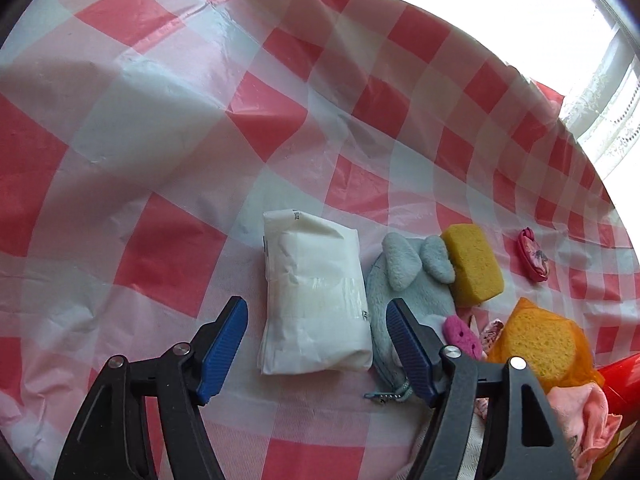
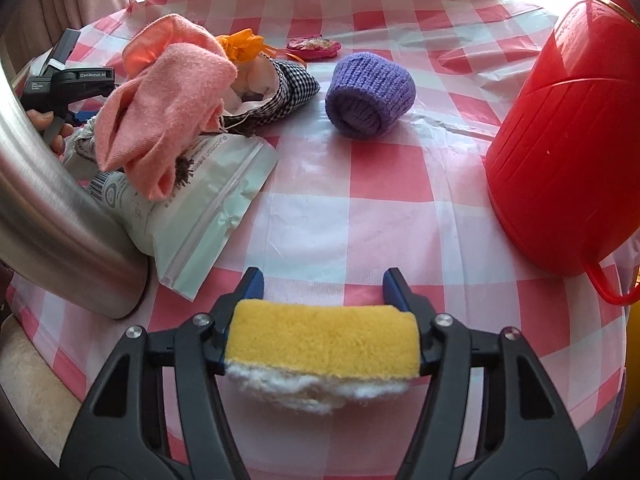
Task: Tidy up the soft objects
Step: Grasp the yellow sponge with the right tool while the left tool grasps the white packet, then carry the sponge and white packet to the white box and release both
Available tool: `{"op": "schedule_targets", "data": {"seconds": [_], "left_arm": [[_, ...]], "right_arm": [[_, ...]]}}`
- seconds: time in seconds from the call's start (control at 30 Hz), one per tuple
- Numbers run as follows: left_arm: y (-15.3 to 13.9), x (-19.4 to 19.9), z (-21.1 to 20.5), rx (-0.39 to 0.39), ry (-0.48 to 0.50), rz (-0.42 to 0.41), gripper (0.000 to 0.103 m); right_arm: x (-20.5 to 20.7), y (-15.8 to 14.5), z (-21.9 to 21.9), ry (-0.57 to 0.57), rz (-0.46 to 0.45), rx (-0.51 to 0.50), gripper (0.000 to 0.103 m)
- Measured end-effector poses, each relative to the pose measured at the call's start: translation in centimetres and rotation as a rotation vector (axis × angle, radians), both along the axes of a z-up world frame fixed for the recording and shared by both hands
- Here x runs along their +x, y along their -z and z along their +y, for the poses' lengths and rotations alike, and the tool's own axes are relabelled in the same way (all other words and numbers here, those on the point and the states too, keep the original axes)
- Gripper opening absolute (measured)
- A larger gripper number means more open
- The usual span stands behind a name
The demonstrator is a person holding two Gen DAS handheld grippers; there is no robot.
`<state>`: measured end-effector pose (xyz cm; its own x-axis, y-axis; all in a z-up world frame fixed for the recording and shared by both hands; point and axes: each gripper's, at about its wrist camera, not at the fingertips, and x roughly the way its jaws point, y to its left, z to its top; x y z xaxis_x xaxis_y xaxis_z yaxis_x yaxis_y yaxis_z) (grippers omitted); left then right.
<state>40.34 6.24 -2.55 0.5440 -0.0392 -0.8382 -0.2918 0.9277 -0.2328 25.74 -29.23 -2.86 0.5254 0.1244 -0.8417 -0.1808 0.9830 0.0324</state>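
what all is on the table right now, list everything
tablecloth: 1, red and white check, covers table
white packet: 1, between left fingers
plush toy: 1, grey-blue, beside packet
sponges: 3, yellow; two by plush, one in right gripper
knit roll: 1, purple, mid table
bucket: 1, red, tilted, right
pink cloth: 1, on pile, left
zip pouch: 1, pale green, under cloth
metal pot: 1, silver, far left
left gripper: open
right gripper: shut on sponge
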Motion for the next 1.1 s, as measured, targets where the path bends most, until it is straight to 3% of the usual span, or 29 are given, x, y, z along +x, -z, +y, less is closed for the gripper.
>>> {"op": "schedule_targets", "data": {"seconds": [0.03,0.1,0.27,0.7,1.1], "left_arm": [[0.4,0.4,0.0,0.003,0.001,0.011,0.071],[1.0,0.9,-0.1,0.004,0.007,0.024,0.056],[0.7,0.6,-0.2,0.015,0.016,0.004,0.052],[-2.2,-6.7,0.1,0.025,-0.034,-0.078,0.051],[-3.6,-15.1,-1.5,0.016,-0.040,-0.101,0.051]], "right_arm": [[0.0,0.0,0.1,-0.001,-0.005,-0.003,0.063],[-0.1,-0.1,0.1,0.002,-0.013,-0.002,0.062],[-0.4,-0.5,-0.3,0.014,-0.024,0.009,0.060],[-3.9,-2.1,-0.5,0.011,-0.038,0.028,0.059],[-8.5,-3.6,-1.0,-0.010,-0.054,0.034,0.059]]}}
